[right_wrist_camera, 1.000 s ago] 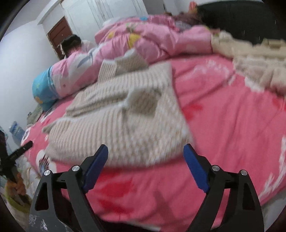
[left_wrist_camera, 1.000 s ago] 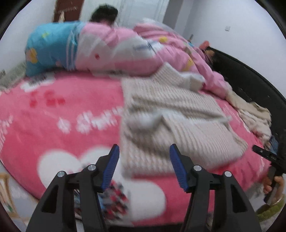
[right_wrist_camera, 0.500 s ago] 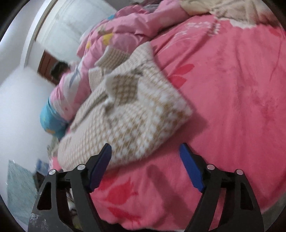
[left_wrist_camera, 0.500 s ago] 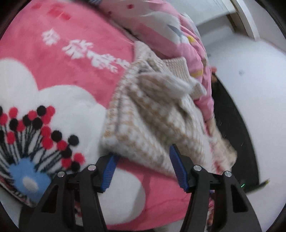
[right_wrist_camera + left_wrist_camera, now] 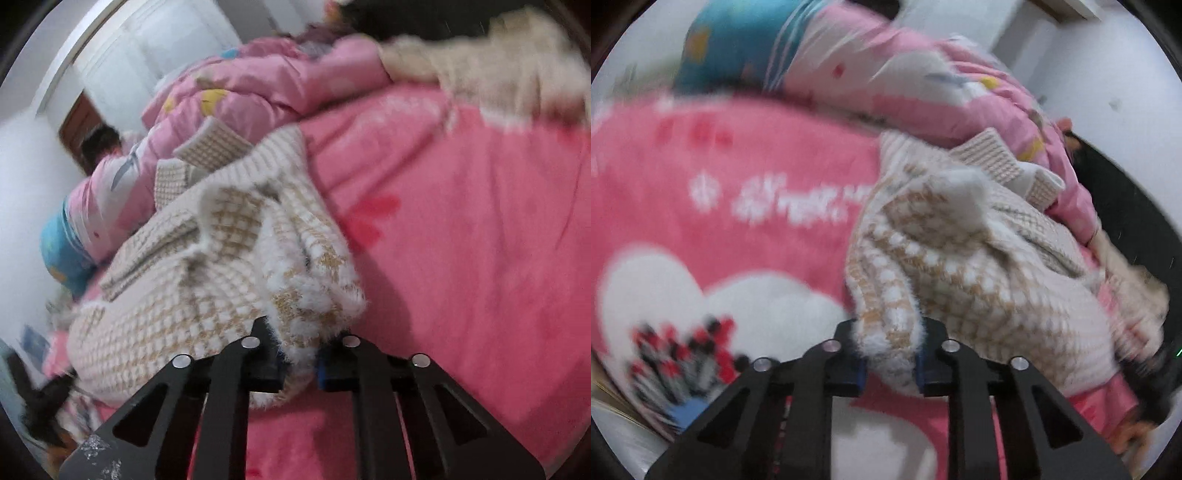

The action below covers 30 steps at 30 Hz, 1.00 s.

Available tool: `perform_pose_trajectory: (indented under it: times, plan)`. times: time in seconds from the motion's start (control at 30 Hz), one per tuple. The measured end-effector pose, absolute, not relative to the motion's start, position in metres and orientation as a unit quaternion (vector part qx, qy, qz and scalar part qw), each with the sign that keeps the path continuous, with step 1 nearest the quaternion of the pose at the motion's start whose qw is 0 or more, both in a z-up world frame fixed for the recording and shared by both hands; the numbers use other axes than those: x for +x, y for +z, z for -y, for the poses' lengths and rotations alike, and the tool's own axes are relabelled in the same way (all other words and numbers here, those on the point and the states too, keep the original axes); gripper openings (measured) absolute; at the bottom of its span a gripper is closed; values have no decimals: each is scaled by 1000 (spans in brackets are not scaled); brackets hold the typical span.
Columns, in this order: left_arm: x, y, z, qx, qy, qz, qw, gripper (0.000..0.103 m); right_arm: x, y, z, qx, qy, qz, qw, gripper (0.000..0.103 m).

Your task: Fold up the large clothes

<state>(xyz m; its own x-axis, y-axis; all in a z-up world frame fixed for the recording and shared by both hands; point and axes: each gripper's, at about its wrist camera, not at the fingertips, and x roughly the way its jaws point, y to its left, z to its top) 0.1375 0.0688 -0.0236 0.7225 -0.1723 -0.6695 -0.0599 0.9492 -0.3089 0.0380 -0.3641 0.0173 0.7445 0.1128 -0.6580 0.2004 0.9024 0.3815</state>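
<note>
Having just closed, each hand-held gripper (image 5: 888,363) (image 5: 299,363) now pinching the sweater's (image 5: 960,266) hem.

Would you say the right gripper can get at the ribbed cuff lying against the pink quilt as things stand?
Probably not yet: the right gripper has just closed on the sweater's near corner, and the ribbed cuff lies beyond the body.

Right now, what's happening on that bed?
A person holds a gripper in each hand. Both have just closed on the near hem of a beige-and-white knit sweater on the pink blanket: the left gripper on one corner, the right gripper on the other. No fold yet.
</note>
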Motion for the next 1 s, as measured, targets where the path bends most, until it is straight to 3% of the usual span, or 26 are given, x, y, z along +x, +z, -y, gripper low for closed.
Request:
perform_pose_trajectory:
  times: [0.2,0.4,0.5,0.6,0.63,0.77,1.0]
  plan:
    - [102,31,-68,-100,-50,-327,938,13,7,62,362,206,-1,-331,921,8]
    - [52,40,-95,-111,-64,-359,925,14,-41,65,357,215,33,-356,909,9]
    - [40,9,-104,-109,-60,-400,908,17,-47,27,358,219,47,-418,880,17]
    - [46,-29,-108,-104,-50,-452,884,24,-40,-13,368,208,28,-501,840,55]
    - [44,-33,-110,-106,-47,-457,882,24,-40,-14,372,208,28,-510,834,62]
    - [31,-17,-124,-107,-50,-433,893,34,-54,11,391,178,31,-512,840,73]
    - [52,1,-127,-122,-66,-406,903,47,-17,49,375,120,48,-440,889,73]
